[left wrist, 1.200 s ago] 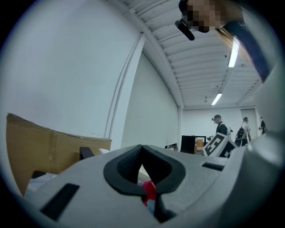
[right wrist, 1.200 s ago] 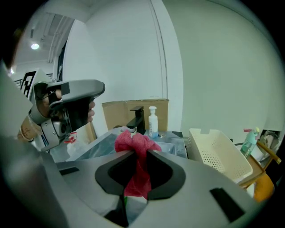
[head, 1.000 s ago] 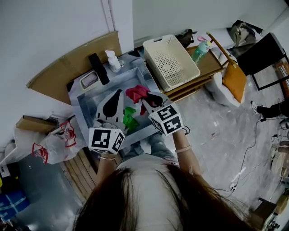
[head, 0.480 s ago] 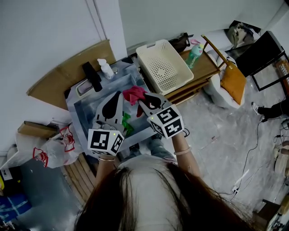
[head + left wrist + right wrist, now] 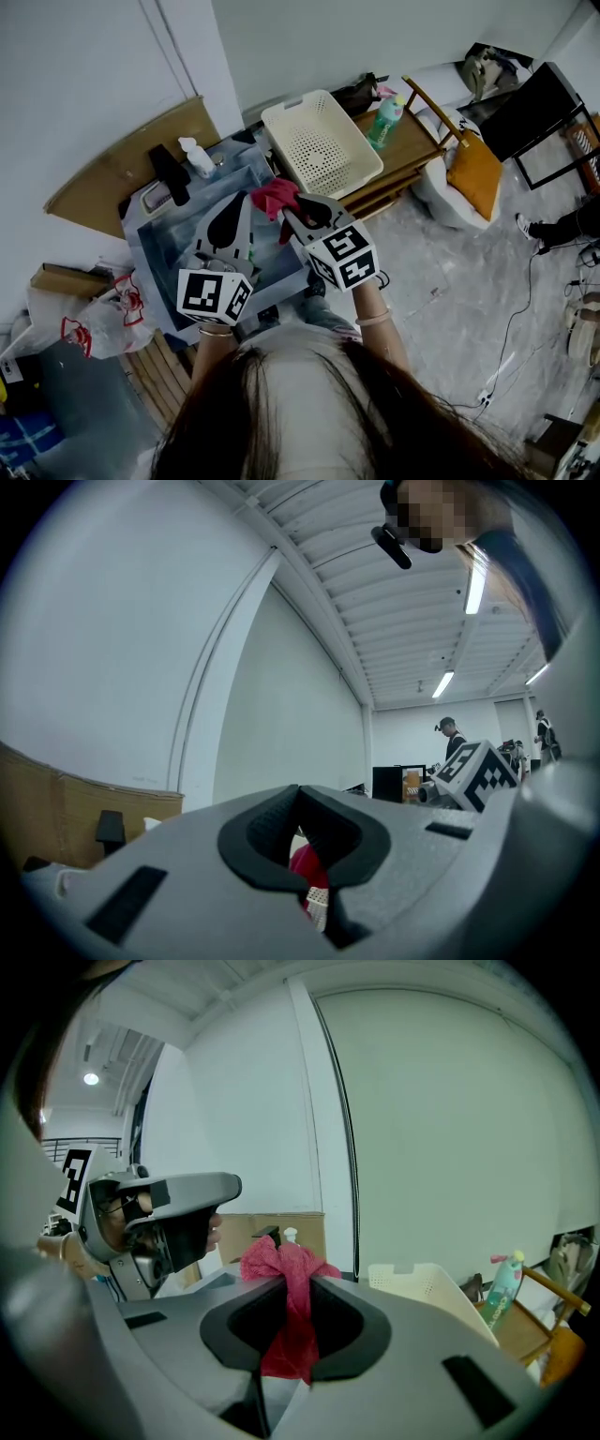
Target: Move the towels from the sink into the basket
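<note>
right gripper view: claw [image 5: 286, 1283] clamps red towel [image 5: 281, 1260] | head view: sink [image 5: 159, 236] below

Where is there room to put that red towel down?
The cream basket, between the sink and the green bottle, looks empty: room for the red towel. The sink's back ledge is crowded: pump bottle, black object.

Red towel [image 5: 275, 197] bunched, hanging above sink [image 5: 165, 227] — cream basket [image 5: 322, 142] beside.

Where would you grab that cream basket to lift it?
Probably at the basket's handle slot in the far short end, coming down from above. It sits upright and open, so only its thin rim is narrow enough to pinch; the body is far too wide.
</note>
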Motion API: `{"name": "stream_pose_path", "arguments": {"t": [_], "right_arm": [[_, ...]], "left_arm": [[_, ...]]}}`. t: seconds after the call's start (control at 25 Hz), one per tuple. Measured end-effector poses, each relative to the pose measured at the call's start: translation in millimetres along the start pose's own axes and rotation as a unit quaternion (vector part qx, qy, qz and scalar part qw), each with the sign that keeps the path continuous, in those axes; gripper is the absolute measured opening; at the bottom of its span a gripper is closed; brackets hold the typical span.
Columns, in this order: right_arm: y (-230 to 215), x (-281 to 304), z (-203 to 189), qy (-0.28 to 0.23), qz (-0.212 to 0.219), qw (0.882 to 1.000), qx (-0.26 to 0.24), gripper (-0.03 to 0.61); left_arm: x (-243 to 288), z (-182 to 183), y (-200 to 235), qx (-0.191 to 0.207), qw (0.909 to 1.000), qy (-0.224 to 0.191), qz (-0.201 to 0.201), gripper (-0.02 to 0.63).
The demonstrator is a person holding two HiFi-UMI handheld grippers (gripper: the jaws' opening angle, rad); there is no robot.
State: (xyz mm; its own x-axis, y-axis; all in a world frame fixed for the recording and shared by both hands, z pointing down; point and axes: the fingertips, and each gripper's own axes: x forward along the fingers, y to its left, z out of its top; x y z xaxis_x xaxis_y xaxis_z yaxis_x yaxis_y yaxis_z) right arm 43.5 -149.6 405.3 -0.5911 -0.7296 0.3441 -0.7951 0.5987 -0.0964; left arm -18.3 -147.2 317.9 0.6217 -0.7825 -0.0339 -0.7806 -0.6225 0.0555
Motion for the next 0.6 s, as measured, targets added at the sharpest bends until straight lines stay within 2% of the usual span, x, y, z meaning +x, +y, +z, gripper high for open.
{"name": "stream_pose_path", "arguments": {"t": [0.6], "right_arm": [[-72.2, -9.0, 2.0, 0.002, -0.010, 1.000, -0.004, 0.086]], "left_arm": [[61.3, -12.3, -25.5, -0.006, 0.9999, 0.007, -0.007, 0.006]]}}
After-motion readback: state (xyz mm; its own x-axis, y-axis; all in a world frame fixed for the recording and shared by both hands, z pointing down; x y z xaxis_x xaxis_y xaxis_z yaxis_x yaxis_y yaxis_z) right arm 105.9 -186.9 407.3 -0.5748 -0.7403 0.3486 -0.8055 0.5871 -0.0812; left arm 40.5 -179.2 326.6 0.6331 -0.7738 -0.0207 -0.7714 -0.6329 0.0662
